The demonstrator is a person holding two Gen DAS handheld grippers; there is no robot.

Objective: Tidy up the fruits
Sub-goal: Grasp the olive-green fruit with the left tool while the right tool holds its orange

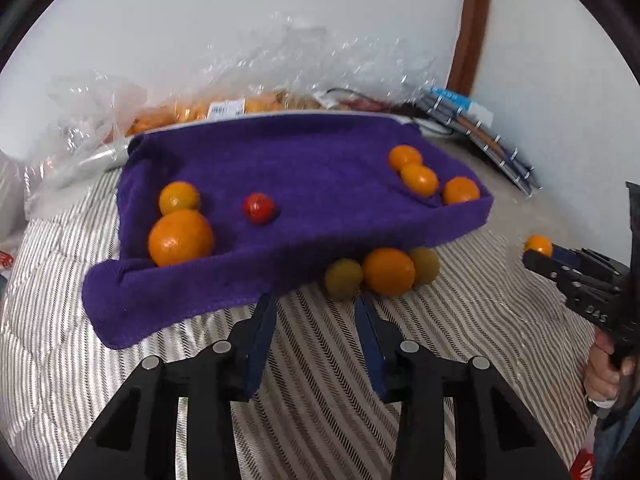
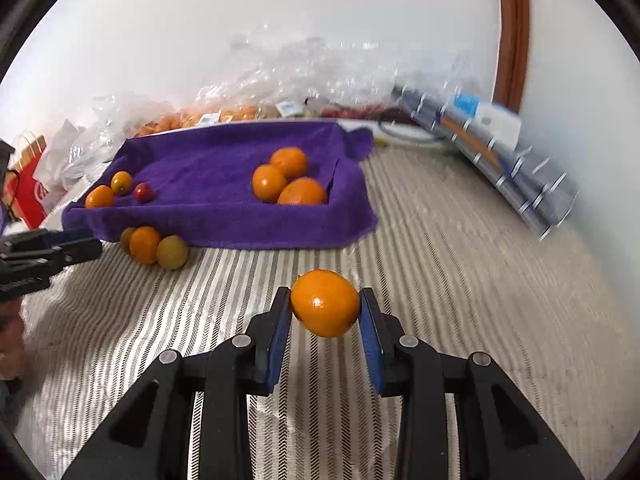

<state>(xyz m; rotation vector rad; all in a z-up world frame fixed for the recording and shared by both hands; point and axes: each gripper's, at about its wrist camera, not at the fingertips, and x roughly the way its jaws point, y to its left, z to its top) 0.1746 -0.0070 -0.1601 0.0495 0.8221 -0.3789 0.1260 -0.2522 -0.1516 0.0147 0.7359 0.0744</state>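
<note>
The right gripper [image 2: 325,304] jaws clenched an orange [image 2: 325,303]; the left gripper [image 1: 316,304] jaws stood released, three fruits [image 1: 382,272] at one o'clock.

The right gripper [image 2: 325,300] clamps an orange [image 2: 325,303] above the striped bedding [image 2: 440,280]. At ten o'clock, a purple towel-lined tray [image 2: 224,216] holds five oranges and a red tomato [image 2: 143,191]. The left gripper [image 2: 86,242] enters at nine o'clock.
</note>
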